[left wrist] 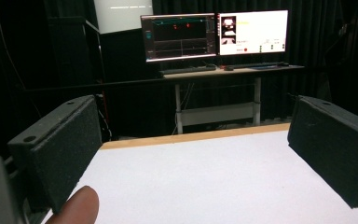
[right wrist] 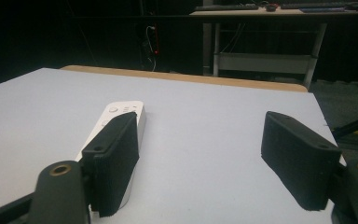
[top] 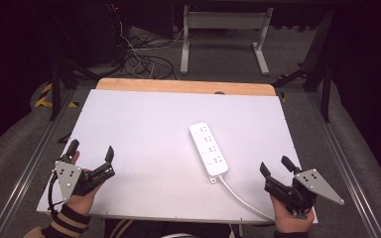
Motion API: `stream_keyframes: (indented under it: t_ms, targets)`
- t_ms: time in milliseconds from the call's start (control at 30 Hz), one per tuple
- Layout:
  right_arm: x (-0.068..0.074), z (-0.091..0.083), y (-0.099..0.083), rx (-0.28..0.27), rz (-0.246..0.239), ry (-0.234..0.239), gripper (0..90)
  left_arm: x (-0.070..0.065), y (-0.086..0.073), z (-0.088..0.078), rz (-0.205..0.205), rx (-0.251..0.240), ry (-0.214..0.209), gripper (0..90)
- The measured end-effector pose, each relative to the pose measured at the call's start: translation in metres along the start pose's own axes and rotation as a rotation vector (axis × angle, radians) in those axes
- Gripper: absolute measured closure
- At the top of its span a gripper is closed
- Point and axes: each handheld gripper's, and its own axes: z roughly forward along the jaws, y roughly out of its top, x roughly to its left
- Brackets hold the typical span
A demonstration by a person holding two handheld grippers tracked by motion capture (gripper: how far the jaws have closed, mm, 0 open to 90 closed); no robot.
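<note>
A white power strip (top: 208, 148) lies on the white table (top: 144, 134), right of centre, its cable (top: 240, 198) running off the near edge. In the right gripper view the strip (right wrist: 116, 119) lies partly behind the left jaw. My left gripper (top: 91, 151) rests at the table's near left corner, open, with nothing between its jaws. My right gripper (top: 276, 166) sits at the near right corner, also open and empty, to the right of the strip's cable end. In the left gripper view my left gripper (left wrist: 191, 154) frames bare table.
A wooden strip (top: 183, 87) edges the table's far side. Beyond it stands a desk frame (top: 225, 34) with loose cables (top: 139, 59) on the floor. Two lit monitors (left wrist: 214, 35) stand on a desk far ahead. Metal rails (top: 30, 163) run along both table sides.
</note>
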Motion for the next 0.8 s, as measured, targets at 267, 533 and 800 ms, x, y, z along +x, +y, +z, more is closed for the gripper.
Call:
stream_keyframes:
  t_ms: [267,533,800]
  targets:
    - [0.0008,-0.0007,-0.0002,0.001,-0.002,-0.001,28.1,-0.0008,-0.0002,0.0005,-0.001,0.002,-0.003,3.1]
    - [-0.0002,-0.0033,-0.0005,-0.004,0.002,-0.004,28.6,-0.002,0.0001,0.0014,-0.003,-0.001,-0.008,3.1]
    - [0.0007,-0.0066,0.0001,-0.02,-0.012,0.003,47.6,-0.0024,0.0002,0.0018,-0.004,-0.001,-0.009,3.2]
